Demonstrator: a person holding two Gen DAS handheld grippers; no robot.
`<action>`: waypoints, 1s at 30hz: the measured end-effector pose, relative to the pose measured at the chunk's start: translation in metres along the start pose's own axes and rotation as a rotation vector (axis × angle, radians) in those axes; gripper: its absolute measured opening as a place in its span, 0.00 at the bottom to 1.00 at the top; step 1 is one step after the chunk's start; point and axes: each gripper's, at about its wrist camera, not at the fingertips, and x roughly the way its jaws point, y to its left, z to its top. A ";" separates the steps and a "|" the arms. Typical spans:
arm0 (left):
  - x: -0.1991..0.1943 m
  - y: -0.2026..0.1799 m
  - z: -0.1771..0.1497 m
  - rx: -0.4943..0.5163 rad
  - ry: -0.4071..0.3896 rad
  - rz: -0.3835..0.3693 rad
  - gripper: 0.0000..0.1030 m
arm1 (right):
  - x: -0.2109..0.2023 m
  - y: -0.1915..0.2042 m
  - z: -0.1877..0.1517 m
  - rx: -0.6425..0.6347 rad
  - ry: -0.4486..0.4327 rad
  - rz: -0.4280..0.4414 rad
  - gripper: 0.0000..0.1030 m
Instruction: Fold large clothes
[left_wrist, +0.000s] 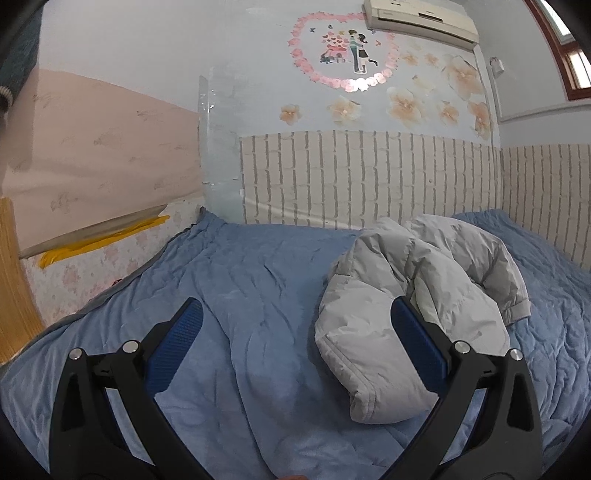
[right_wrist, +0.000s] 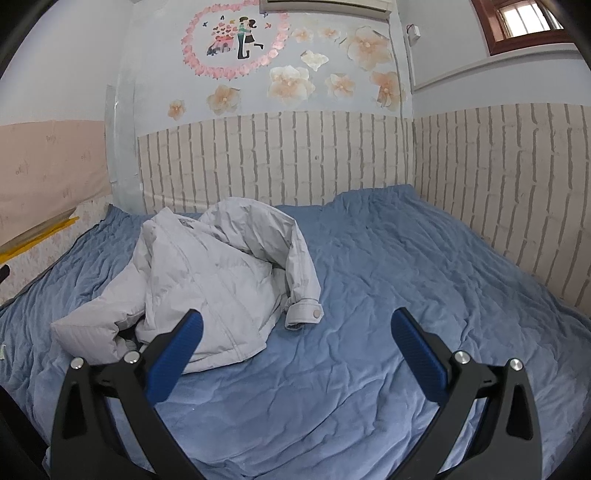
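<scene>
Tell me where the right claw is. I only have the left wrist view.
Observer: The right claw is open and holds nothing. It points at the blue quilt just right of the grey jacket.
Operator: Which part of the jacket is nearest to it?
Observer: The sleeve cuff. It lies flat on the quilt with a snap button facing up, straight ahead of the claw.
Operator: Any sign of the collar?
Observer: A small label shows on the jacket's far end, toward the wall, so the neck opening is probably there.
</scene>
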 end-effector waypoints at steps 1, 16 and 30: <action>0.000 -0.001 0.000 0.002 0.003 -0.003 0.97 | 0.000 0.000 0.001 0.004 -0.003 0.002 0.99; 0.001 -0.011 -0.001 0.059 0.051 -0.004 0.97 | -0.002 -0.002 -0.001 0.009 -0.007 0.007 0.99; -0.001 -0.001 -0.003 0.001 0.055 -0.018 0.97 | -0.007 -0.001 -0.004 0.012 -0.007 -0.022 0.99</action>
